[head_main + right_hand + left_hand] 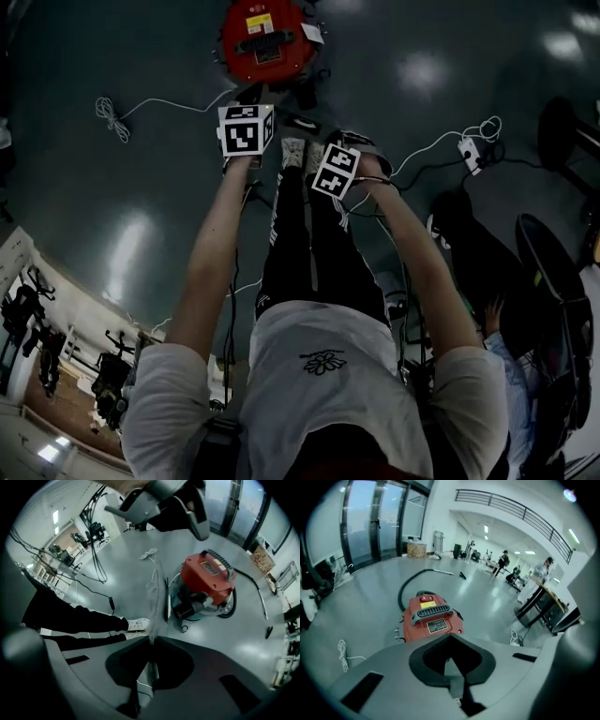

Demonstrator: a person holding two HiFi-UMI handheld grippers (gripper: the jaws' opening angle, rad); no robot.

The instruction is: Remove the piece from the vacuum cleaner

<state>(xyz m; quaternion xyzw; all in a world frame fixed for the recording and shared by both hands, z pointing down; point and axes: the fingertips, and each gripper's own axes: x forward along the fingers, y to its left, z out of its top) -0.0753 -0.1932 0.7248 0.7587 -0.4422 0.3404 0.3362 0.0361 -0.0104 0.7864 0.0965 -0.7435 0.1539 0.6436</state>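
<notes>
The vacuum cleaner (265,39) stands just ahead of the left gripper (451,667), farther from the right gripper (155,588), both pinched together and empty

Both closed; left gripper (451,666), right gripper (155,585)

Floor at frame left of the vacuum cleaner (266,37) lies open, save a coiled white cord (111,118) upper left. Frame right is obstructed: power strip (469,150) with trailing cables (427,150), dark furniture (561,309) at the edge.
</notes>
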